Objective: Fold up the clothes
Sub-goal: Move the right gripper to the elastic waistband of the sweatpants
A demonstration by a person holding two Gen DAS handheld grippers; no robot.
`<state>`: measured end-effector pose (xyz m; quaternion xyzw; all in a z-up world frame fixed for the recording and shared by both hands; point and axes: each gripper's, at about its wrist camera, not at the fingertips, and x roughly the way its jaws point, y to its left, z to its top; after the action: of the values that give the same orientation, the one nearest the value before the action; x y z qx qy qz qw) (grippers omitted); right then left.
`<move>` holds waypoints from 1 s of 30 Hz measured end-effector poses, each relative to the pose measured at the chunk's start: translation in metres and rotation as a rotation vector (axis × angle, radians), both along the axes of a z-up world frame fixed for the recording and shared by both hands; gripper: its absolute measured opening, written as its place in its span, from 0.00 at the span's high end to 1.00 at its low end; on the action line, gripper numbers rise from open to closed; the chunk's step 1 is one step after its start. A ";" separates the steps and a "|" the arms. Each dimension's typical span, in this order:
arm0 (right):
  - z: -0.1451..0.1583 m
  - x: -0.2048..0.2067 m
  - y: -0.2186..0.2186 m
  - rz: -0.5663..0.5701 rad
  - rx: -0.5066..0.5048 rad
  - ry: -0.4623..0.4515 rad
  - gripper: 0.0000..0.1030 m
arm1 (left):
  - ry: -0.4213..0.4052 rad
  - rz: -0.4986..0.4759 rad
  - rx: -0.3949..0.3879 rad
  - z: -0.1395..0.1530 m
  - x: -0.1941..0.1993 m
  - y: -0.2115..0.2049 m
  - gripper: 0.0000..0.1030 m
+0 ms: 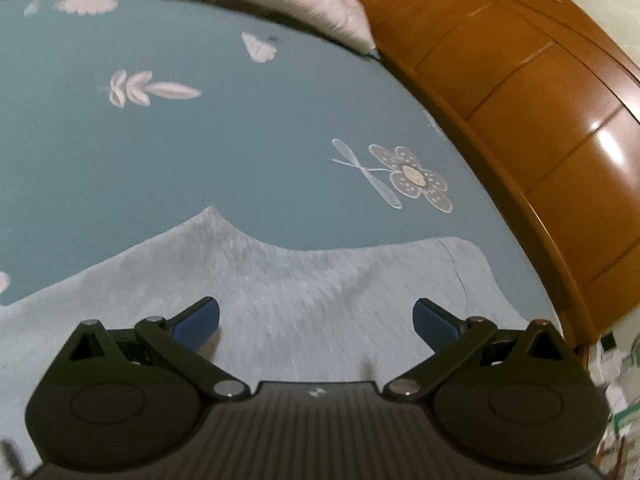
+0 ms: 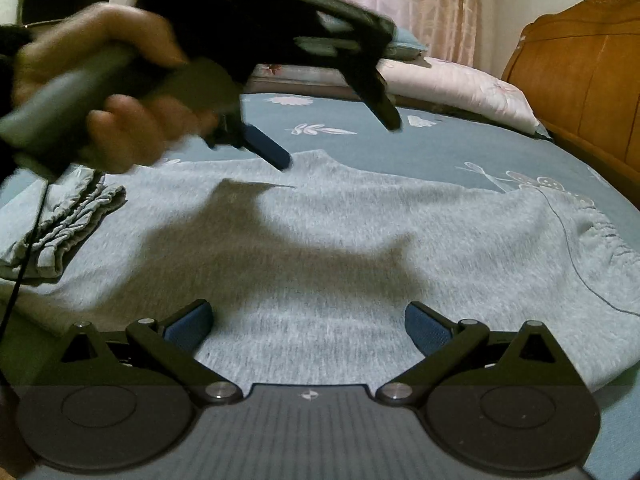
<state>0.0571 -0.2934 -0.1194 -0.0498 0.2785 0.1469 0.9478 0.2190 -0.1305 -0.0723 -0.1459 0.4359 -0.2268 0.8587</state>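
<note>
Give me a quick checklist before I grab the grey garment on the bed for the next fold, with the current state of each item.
1. Left hand-held gripper open and holding nothing: ok.
2. Right hand-held gripper open and holding nothing: ok.
3. Grey garment lies spread on the blue bedsheet: ok, though the elastic part at its right end is bunched.
4. Both grippers are over the garment: ok.
5. Folded grey piece at the left is clear of the garment: not ok, it rests on its edge.
6. Garment's near edge located: cannot tell, it is hidden behind the gripper bodies.
</note>
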 end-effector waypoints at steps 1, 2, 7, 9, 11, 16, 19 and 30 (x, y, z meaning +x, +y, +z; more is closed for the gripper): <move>0.000 0.000 0.000 -0.003 0.001 0.000 0.00 | -0.013 0.004 0.014 0.003 -0.009 0.003 0.01; 0.000 0.000 0.001 -0.005 0.000 0.001 0.00 | -0.027 0.007 0.028 0.005 -0.018 0.006 0.01; 0.001 0.001 0.002 -0.017 0.004 0.008 0.00 | -0.093 0.025 0.097 0.018 -0.062 0.020 0.01; 0.001 0.001 0.003 -0.021 0.000 0.007 0.00 | -0.112 0.032 0.123 0.023 -0.080 0.026 0.01; 0.001 0.001 0.004 -0.030 -0.003 0.005 0.00 | -0.125 0.042 0.135 0.027 -0.097 0.032 0.01; 0.000 0.000 0.007 -0.051 -0.014 -0.003 0.00 | -0.145 0.069 0.147 0.034 -0.123 0.045 0.01; 0.001 0.000 0.008 -0.055 -0.020 0.001 0.00 | -0.163 0.074 0.189 0.039 -0.134 0.046 0.01; 0.009 0.012 0.012 -0.059 -0.051 0.097 0.00 | -0.215 0.041 0.174 0.052 -0.162 0.051 0.01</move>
<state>0.0687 -0.2818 -0.1103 -0.0584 0.3291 0.1141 0.9356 0.0568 -0.0793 -0.0198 -0.0544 0.3562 -0.1848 0.9143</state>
